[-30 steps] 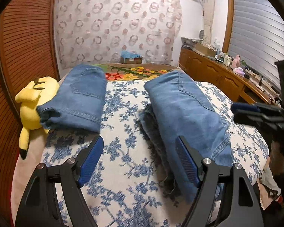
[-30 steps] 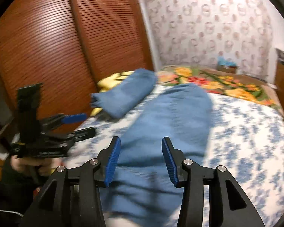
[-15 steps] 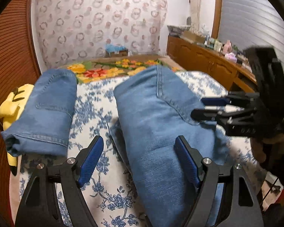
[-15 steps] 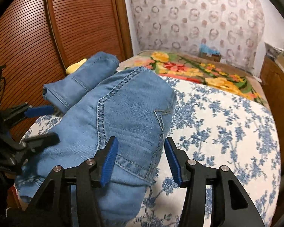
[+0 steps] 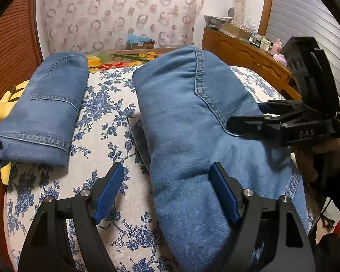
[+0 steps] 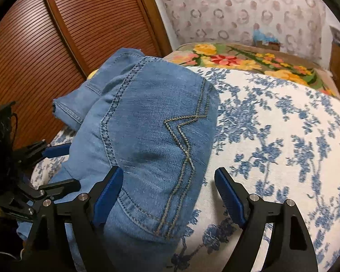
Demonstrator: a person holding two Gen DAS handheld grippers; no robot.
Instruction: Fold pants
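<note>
The jeans (image 5: 199,122) are laid on the bed (image 5: 106,113), their length running straight away from both grippers. The left gripper (image 5: 165,192) is held wide over their left edge; the right gripper (image 6: 167,195), jaws just opened wide and empty, straddles their right edge, equally near.

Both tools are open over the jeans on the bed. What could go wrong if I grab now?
1. The near jeans lie in stacked layers; the left tool straddles their left edge and may pinch only the top layer.
2. The right tool, jaws just opened, could catch the floral bedspread too.
3. The folded jeans close by could get dragged.
</note>
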